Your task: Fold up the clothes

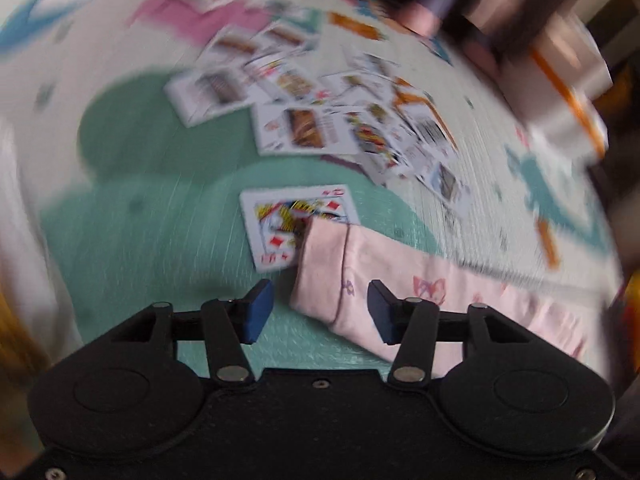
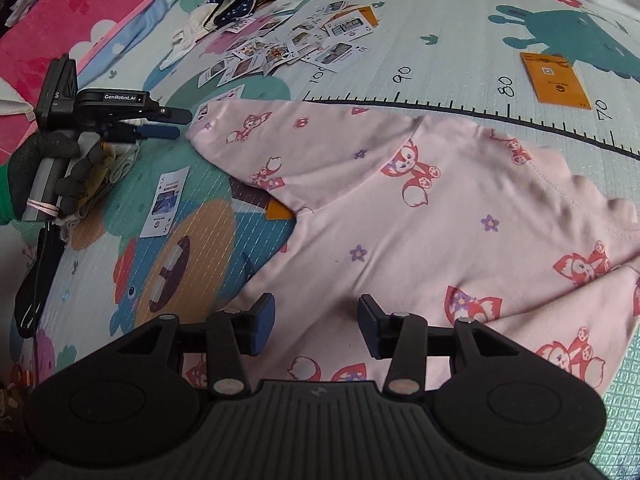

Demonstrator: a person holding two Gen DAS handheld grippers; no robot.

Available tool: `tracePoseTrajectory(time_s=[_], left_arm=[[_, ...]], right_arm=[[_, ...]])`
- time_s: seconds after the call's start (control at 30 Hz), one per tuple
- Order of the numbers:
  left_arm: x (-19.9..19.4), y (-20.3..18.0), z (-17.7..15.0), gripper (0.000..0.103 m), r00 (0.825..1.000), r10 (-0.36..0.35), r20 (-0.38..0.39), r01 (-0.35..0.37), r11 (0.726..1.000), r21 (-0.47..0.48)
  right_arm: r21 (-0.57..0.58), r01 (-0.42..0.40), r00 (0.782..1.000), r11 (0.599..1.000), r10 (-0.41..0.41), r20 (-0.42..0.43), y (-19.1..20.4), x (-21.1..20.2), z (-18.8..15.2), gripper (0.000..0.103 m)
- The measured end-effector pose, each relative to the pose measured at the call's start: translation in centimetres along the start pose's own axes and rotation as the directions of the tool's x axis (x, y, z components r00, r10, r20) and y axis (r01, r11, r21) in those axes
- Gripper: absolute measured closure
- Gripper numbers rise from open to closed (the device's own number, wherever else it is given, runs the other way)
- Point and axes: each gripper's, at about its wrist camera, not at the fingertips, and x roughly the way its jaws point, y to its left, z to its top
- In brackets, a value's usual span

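While the pink long-sleeved top (image 2: pixel 420 216) lay spread flat on the patterned play mat (image 2: pixel 440 40), we held the right tool (image 2: pixel 316 322) low over its lower body panel, jaws partly open, with fabric beneath them but no pad pressing on it. We kept the left tool (image 1: pixel 320 310) at the cuff of the sleeve (image 1: pixel 332 280), jaws likewise partly open and gripping nothing; the cuff lay between the pads on the mat. In the right wrist view, the left tool (image 2: pixel 168 122) pointed at the sleeve end, carried by a gloved hand (image 2: pixel 48 176). A diamond playing card (image 1: pixel 288 224) lay partly under the cuff. Further scattered cards (image 2: pixel 288 48) lay beyond the sleeve, and an orange card (image 2: pixel 556 82) lay apart near the printed ruler marks (image 2: pixel 508 86).
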Motion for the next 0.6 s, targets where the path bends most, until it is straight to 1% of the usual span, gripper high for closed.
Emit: tracePoseTrajectory(time_s=[0.03,0.13,0.33,0.53,0.57,0.6], left_arm=[[0.0,0.5,-0.3,0.055,1.0,-0.019,0.003,0.019,0.998,-0.064],[0.1,1.0,-1.0,0.055,0.999,-0.05,0.011,0.051,0.984,-0.172],[0.1,1.4,-1.5,0.055,0.996,-0.061,0.058,0.075,0.958,-0.276],[0.1,2.3,-2.6,0.055,0.989,-0.08,0.126,0.123,0.912,-0.391],[0.0,2.4,-2.7,0.06,0.987,-0.082,0.137,0.132,0.903,-0.409],[0.0,2.6,-3.1,0.062,0.986,-0.085,0.146,0.141,0.893,-0.427]], right_arm=[[0.0,0.002,1.0,1.0,-0.002,0.0,-0.1,-0.1,0.0,0.056],[0.008,0.005,1.0,1.0,-0.005,0.008,-0.2,-0.4,0.3,0.056],[0.018,-0.002,1.0,1.0,0.001,0.026,-0.2,-1.3,0.6,0.056],[0.017,0.014,1.0,1.0,-0.014,0.001,-0.4,-1.1,-0.2,0.056],[0.017,0.016,1.0,1.0,-0.016,-0.003,-0.4,-1.0,-0.4,0.056],[0.018,0.016,1.0,1.0,-0.016,-0.007,-0.3,-1.0,-0.6,0.056]])
